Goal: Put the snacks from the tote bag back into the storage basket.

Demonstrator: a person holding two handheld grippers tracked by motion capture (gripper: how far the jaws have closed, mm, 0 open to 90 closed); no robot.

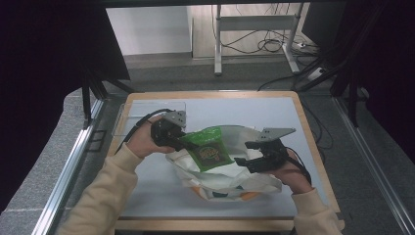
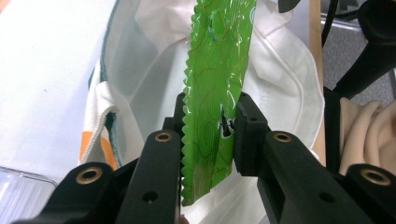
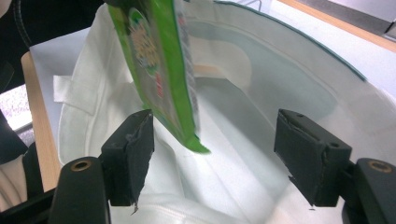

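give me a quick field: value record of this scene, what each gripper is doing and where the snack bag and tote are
left gripper: shut on the green snack bag, fingers pinching its crimped edge
right gripper: open, nothing between its fingers
green snack bag: held over the tote's opening
white tote bag: lying on the table, mouth open
clear tray: far left of the table

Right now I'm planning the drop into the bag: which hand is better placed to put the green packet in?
Left. Its hand-held gripper is shut on the green packet, held over the white bag. The right hand-held gripper is open, with nothing gripped, near the bag's mouth.
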